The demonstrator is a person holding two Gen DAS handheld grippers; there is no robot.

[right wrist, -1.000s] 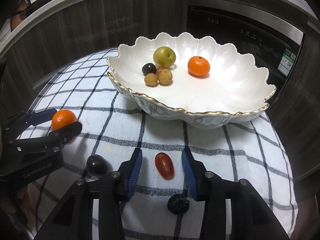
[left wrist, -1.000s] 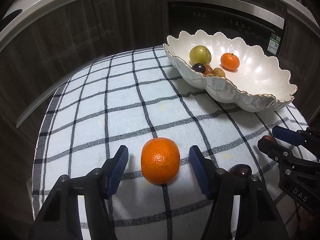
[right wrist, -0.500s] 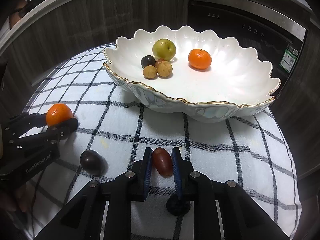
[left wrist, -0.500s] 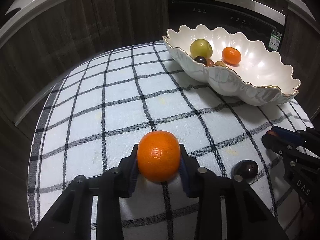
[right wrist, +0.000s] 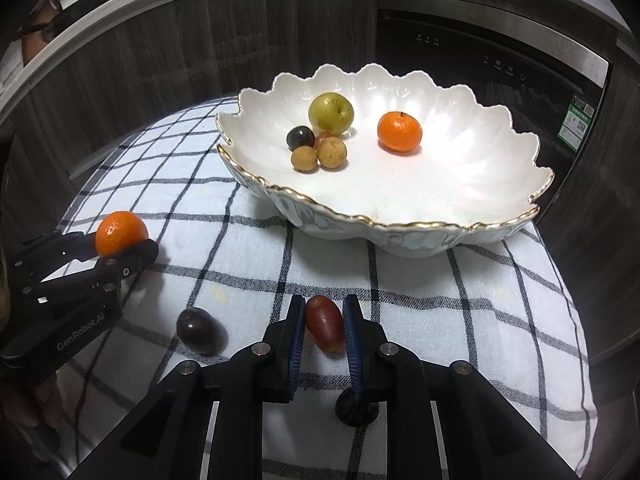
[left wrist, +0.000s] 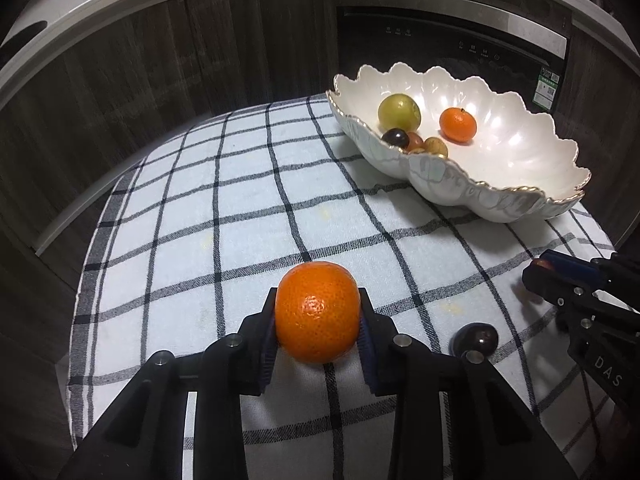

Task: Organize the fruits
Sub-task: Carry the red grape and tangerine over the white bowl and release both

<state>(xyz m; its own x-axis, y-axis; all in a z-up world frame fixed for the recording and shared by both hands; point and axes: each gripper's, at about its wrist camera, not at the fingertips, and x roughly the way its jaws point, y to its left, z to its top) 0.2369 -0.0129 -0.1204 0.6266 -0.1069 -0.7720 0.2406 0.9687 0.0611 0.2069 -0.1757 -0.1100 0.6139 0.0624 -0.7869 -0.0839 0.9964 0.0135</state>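
Fruits split between cloth and bowl. Left gripper (left wrist: 318,330) clamps a mandarin (left wrist: 318,311) between its blue pads, low over the checked cloth (left wrist: 224,208), near left. Its jaws closed on the mandarin within the last second and now sit snug on both sides. Right gripper (right wrist: 323,326) is narrowed on a red grape (right wrist: 325,329), pads pressing its flanks, at the near centre of the cloth; it too closed within the last second.

Scalloped white bowl (right wrist: 400,236), gold-rimmed, sits far right on the cloth. Inside: a green round fruit (right wrist: 331,113), a second mandarin (right wrist: 399,131), one dark plum-like fruit (right wrist: 300,137), two tan longans (right wrist: 319,154) touching each other, and a reddish fruit tucked behind them.

Left wrist view only: the right gripper enters from the right edge, side-on, with just a sliver of red at its tip; the bowl's near wall hides part of the small fruits.

Right wrist view only: the bowl's full contents; a small dark berry (right wrist: 355,409) on the cloth under the right gripper's finger, mostly hidden; the left gripper side-on at left with the mandarin proud of its tips; a bit of the person's hand (right wrist: 24,400) at the lower left edge.

Both views: a loose dark grape (right wrist: 197,330) lies on the cloth between the two grippers, touching neither.

Dark wood cabinets (left wrist: 140,80) and a built-in appliance (right wrist: 500,64) stand behind.
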